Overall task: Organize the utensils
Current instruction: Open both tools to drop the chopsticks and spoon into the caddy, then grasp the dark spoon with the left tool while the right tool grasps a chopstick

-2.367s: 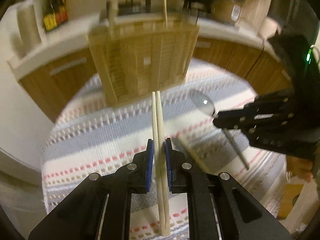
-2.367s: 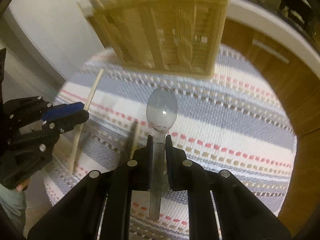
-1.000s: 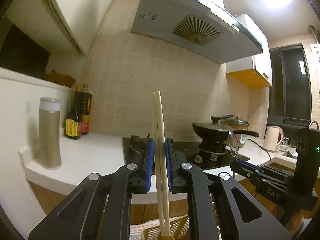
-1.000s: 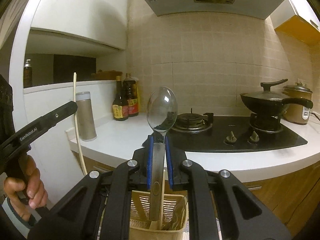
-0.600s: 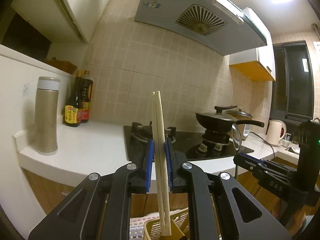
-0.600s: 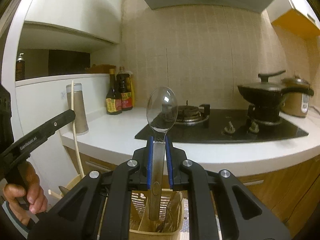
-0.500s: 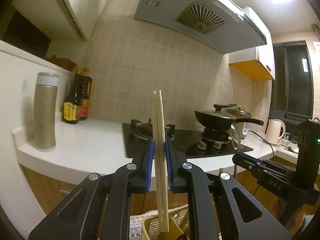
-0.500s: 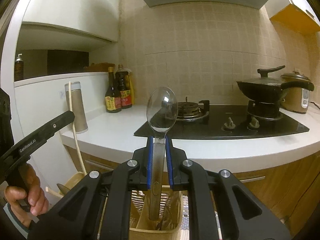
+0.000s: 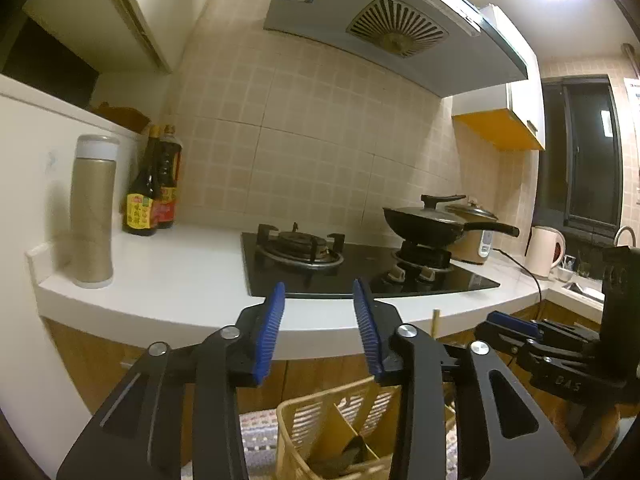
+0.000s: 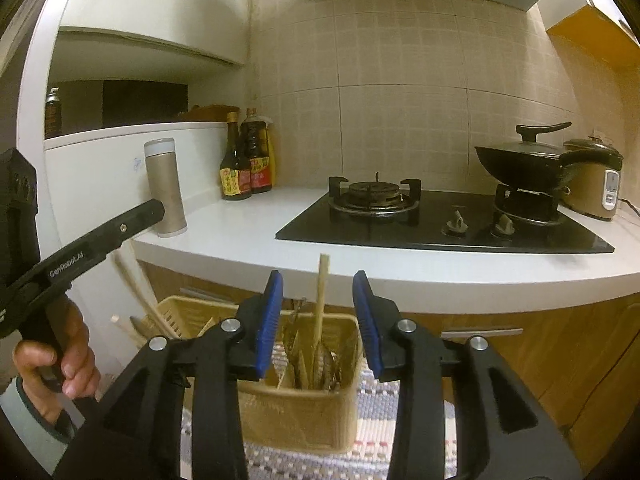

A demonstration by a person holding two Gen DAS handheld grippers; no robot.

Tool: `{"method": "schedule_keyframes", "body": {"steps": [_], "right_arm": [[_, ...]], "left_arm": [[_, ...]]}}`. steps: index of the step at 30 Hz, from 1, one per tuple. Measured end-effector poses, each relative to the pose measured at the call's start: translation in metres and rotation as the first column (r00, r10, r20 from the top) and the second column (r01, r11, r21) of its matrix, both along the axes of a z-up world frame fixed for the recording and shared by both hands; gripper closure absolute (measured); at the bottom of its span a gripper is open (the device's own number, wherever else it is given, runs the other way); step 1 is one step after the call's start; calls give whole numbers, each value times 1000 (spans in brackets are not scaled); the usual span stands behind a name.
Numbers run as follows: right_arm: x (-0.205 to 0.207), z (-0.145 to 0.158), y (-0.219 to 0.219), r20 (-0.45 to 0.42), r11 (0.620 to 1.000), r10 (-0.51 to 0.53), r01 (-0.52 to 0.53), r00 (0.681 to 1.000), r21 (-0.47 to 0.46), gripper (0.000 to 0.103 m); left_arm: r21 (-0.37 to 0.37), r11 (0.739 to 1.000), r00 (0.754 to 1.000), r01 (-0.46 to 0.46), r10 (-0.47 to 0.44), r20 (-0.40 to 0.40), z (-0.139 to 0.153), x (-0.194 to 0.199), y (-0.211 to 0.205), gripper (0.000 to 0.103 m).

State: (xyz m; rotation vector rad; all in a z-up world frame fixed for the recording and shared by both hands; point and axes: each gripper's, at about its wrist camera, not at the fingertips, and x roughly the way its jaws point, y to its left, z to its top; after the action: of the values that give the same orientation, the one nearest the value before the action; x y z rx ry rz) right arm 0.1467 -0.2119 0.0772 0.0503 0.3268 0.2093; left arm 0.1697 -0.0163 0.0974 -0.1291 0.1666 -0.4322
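A yellow slatted utensil basket (image 10: 296, 416) stands on a striped cloth, just below both grippers. My right gripper (image 10: 318, 312) is over it, its jaws opening with nothing pressed between the blue pads. Beyond the gap a single wooden chopstick (image 10: 321, 292) stands upright in the basket among dark utensils (image 10: 320, 364). My left gripper (image 9: 319, 320) hangs above the basket (image 9: 296, 420), jaws also opening and empty. In the right wrist view the left gripper (image 10: 152, 210) reaches in from the left, with pale chopsticks (image 10: 134, 284) blurred beneath it, leaning into the basket's left side.
A white worktop (image 10: 248, 240) holds a black gas hob (image 10: 440, 224) with a lidded wok (image 10: 520, 164), a tan flask (image 10: 164, 188), sauce bottles (image 10: 244, 164) and a rice cooker (image 10: 596, 180). Wooden cupboard fronts (image 10: 540, 352) lie behind the basket. A kettle (image 9: 544, 250) stands far right.
Both grippers have opened and sunk a little. The chopstick pair has left the left jaws and the spoon has left the right jaws, both down into the basket.
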Motion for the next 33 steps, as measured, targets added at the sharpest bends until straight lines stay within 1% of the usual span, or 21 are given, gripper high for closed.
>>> {"method": "schedule_keyframes", "body": {"steps": [2,8,10,13,16,18,19,21,22,23,24,25,26,27,28,29,32,33], "right_arm": [[-9,1,-2,-3,1000,2,-2,1000,-10,70],[-41,6,-2,-26,999,25,-26,999,-45,70],[-54,7,-1,-41,998,29,-31,999,-50,70],[-72,5,0,-77,997,41,-45,996,-56,70],[-88,-1,1,-119,997,54,-60,991,-49,70],[-102,-12,1,-173,997,52,-61,984,-43,70],[-108,-17,2,-191,997,54,-62,980,-38,70],[-125,-34,3,-252,998,50,-58,966,-24,70],[-130,-40,4,-274,998,50,-58,960,-21,70],[-138,-51,6,-318,998,56,-67,946,-22,70],[-141,-58,8,-343,997,59,-72,937,-25,70],[-146,-69,9,-382,997,64,-78,922,-20,70],[-148,-75,9,-401,997,71,-82,913,-11,70],[-151,-81,9,-423,996,79,-87,903,-1,70],[-154,-86,9,-439,996,80,-87,895,3,70],[-157,-92,8,-451,997,73,-81,889,1,70],[-161,-101,4,-491,997,77,-82,868,12,70],[-159,-105,4,-512,996,81,-86,855,14,70]], "left_arm": [[4,1000,1000,1,-1,4,3,-8,2,63],[11,1000,1000,-8,8,14,19,-43,5,63],[18,1000,1000,-6,6,3,26,-59,4,63],[48,999,1000,-14,15,-20,32,-79,0,63],[81,997,997,-6,12,-78,27,-97,-5,63],[95,995,990,16,-2,-143,16,-105,-8,63],[99,995,982,32,-13,-187,8,-109,-9,63],[108,992,960,65,-33,-277,-11,-114,-14,63],[112,990,944,87,-46,-327,-22,-117,-17,63],[120,986,918,117,-62,-392,-38,-121,-21,63],[123,983,899,134,-68,-432,-49,-123,-24,63],[121,981,869,154,-76,-489,-65,-127,-28,63],[116,979,851,166,-83,-518,-74,-129,-30,65],[104,976,818,189,-98,-566,-89,-132,-33,65],[89,975,795,205,-113,-596,-100,-135,-36,65],[68,971,759,229,-134,-637,-116,-138,-39,65],[44,967,689,253,-148,-709,-143,-142,-47,65],[46,965,676,257,-146,-722,-148,-142,-48,65]]}}
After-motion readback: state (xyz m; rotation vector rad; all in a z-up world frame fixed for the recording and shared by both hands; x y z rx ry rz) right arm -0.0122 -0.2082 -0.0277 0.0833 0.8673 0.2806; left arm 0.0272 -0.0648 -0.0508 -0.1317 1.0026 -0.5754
